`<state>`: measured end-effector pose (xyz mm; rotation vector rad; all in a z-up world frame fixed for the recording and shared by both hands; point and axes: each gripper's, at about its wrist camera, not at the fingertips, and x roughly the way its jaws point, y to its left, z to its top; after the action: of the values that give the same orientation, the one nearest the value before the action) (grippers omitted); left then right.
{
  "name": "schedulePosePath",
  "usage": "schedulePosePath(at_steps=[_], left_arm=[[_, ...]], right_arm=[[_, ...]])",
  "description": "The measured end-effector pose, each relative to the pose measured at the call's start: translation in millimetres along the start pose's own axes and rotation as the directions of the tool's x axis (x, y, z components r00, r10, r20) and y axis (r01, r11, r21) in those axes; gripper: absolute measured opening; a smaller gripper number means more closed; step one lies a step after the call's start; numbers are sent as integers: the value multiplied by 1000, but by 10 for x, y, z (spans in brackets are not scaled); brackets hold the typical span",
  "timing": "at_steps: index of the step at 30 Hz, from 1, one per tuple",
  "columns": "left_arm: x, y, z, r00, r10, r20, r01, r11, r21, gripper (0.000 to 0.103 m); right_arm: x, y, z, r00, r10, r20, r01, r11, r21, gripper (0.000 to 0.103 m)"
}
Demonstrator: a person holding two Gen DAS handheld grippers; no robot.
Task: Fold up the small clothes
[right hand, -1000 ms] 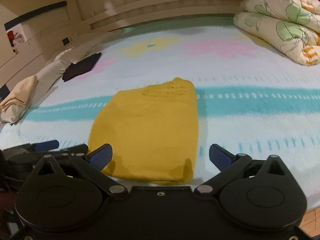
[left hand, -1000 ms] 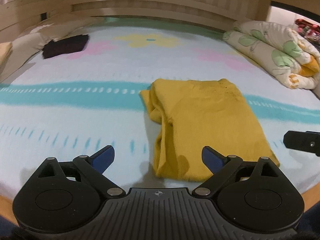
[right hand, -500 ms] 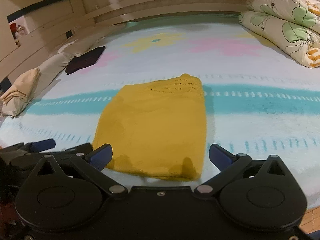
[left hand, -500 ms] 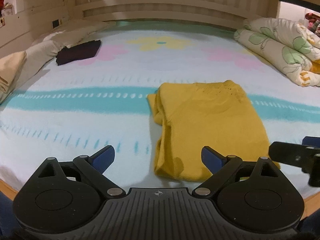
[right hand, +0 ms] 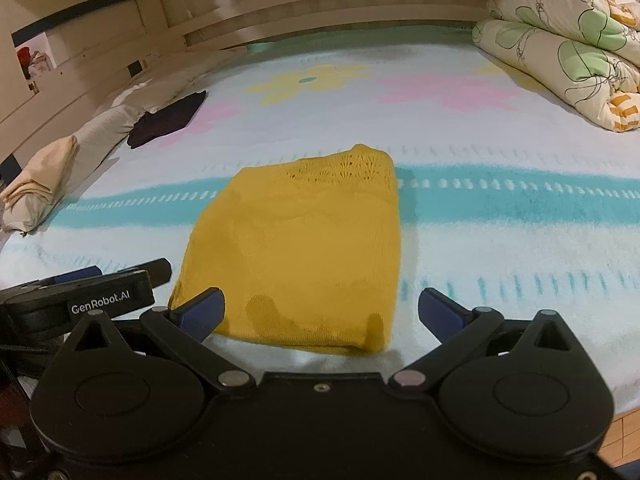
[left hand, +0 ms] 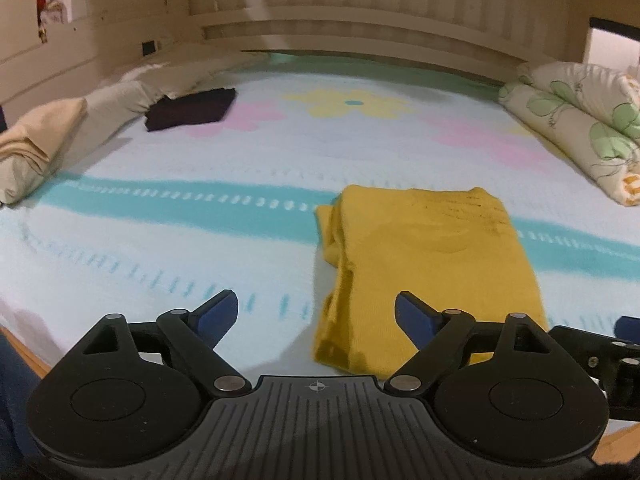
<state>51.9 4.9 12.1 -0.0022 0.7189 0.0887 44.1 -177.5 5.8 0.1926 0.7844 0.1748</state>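
Note:
A folded mustard-yellow knit garment (left hand: 432, 264) lies flat on the bed near its front edge; it also shows in the right wrist view (right hand: 304, 248). My left gripper (left hand: 316, 312) is open and empty, held just short of the garment's near left corner. My right gripper (right hand: 320, 312) is open and empty, held just before the garment's near edge. The left gripper's body (right hand: 80, 300) shows at the left of the right wrist view, and the right gripper's body (left hand: 600, 348) at the right of the left wrist view.
The bed has a pale blanket (left hand: 200, 248) with teal stripes and flowers. A dark folded garment (left hand: 192, 108) and beige cloth (left hand: 36, 148) lie far left. A rolled floral quilt (right hand: 568, 44) lies far right. The wooden bed edge (right hand: 628, 428) runs in front.
Both grippers have drawn back and risen a little, so more of the bed and headboard shows. The garment has not moved. Both grippers stay open.

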Motion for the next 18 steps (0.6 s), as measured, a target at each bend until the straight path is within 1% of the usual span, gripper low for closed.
schedulePosePath(at_steps=[5,8,13,18], left_arm=[[16,-18,6,1000,-17,0,17,1000,6,86],[22,-48,4,1000,3,-6,-3,1000,2,86],[18,-87,5,1000,24,2,-24,999,23,86],[48,-87,-2,999,42,-14,-41,999,21,86]], right_arm=[[5,2,3,1000,7,-5,-7,1000,-2,103],[11,-2,0,1000,4,-8,-4,1000,-3,103],[21,-33,-4,1000,0,-15,0,1000,8,103],[34,-65,-12,1000,-4,-21,5,1000,16,103]])
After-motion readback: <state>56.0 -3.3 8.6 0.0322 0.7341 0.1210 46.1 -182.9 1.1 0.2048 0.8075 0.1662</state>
